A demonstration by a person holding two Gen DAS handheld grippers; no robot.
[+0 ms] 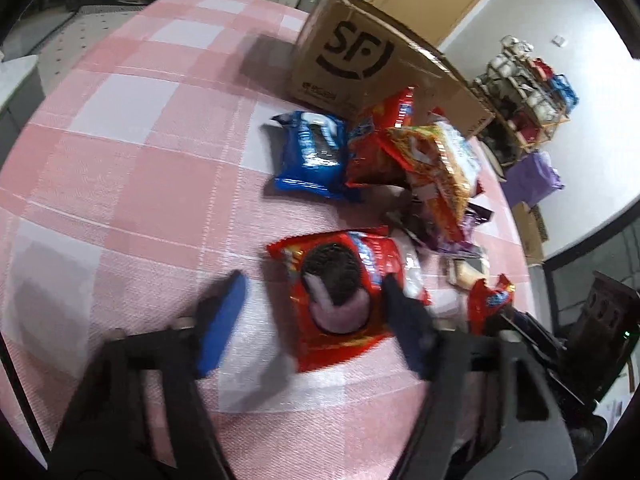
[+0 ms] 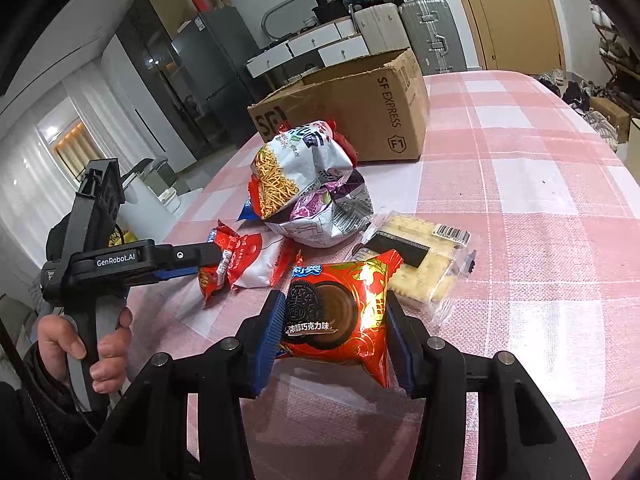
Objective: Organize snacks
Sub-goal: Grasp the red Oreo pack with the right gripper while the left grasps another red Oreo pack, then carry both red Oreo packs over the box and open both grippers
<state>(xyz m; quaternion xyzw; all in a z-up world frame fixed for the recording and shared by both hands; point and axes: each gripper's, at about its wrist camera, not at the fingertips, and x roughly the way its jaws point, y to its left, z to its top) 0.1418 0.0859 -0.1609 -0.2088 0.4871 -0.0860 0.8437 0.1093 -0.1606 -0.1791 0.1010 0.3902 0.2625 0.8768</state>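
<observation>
Inventory, as far as visible:
- Cardboard box (image 2: 360, 108): one, open.
- Red cookie packets: three — one (image 2: 340, 316), one (image 1: 340, 292), one (image 1: 380, 136).
- Blue cookie packet (image 1: 312, 156): one.
- Noodle snack bag (image 2: 296, 168): one.
- Purple-printed bag (image 2: 332, 212): one.
- Clear cracker pack (image 2: 420, 264): one.
- Red-and-white packet (image 2: 256, 260): one.

"SF EXPRESS" on cardboard box (image 2: 360, 108); "GenRobot.AI" on left claw (image 2: 208, 258).
</observation>
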